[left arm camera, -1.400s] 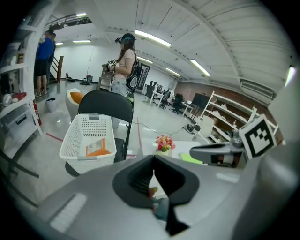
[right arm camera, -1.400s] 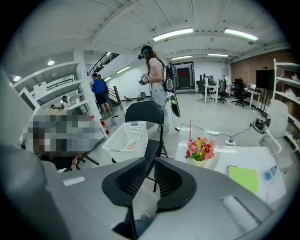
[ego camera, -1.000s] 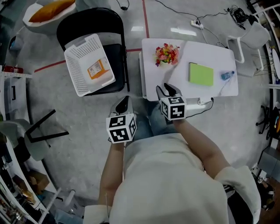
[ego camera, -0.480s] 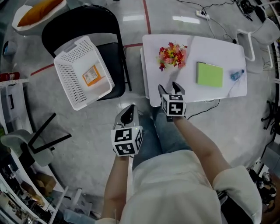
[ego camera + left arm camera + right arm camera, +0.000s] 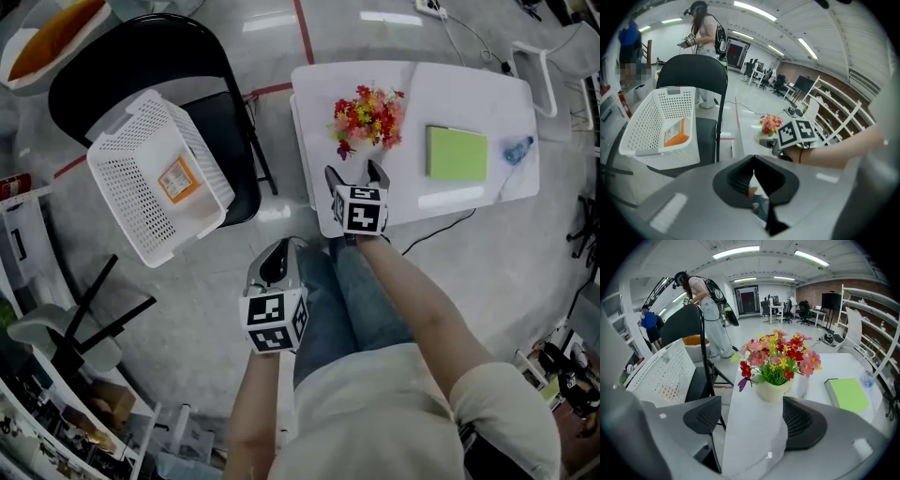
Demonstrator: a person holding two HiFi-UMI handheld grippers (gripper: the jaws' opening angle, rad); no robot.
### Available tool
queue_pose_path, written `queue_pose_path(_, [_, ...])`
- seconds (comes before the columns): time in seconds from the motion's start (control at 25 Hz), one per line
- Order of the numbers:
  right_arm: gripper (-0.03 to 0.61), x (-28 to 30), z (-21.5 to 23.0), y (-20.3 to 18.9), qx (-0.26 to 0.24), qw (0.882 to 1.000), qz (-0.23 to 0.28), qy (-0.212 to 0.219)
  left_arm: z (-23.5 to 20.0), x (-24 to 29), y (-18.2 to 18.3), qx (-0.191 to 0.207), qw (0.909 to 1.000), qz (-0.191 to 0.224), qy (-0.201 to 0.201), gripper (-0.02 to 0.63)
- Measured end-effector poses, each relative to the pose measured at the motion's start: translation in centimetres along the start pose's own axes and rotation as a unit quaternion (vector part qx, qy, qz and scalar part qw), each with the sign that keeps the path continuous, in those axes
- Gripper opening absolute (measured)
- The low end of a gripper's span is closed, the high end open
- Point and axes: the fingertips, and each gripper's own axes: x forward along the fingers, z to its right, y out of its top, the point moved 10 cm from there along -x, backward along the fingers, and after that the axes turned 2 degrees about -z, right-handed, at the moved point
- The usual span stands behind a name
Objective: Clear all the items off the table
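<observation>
Standing upright on the white rectangular table [image 5: 469,84], the cream pot of red and yellow flowers [image 5: 367,120] is found at twelve o'clock from the nearer right gripper [image 5: 354,176], whose jaws have just been opening, nothing yet between them; the left gripper [image 5: 277,261] is pressed together.

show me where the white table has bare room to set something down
Bare: the gap between flower pot and green notebook, and the far edge of the table behind them. Crowded: the right end, notebook beside small bottle.
</observation>
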Motion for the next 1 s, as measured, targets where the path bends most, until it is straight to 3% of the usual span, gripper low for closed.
queue_pose_path(0.68, [0.568,8.5,2.7,1.7,0.145,0.987,0.021,-0.058,-0.3,5.7,-0.5,-0.018,0.9989,-0.042,0.001,0.009])
queue_pose_path(1.0, [0.591,11.0,3.4,2.7,0.214,0.974,0.023,-0.076,-0.8,7.2,-0.3,-0.025,0.9984,-0.050,0.012,0.009])
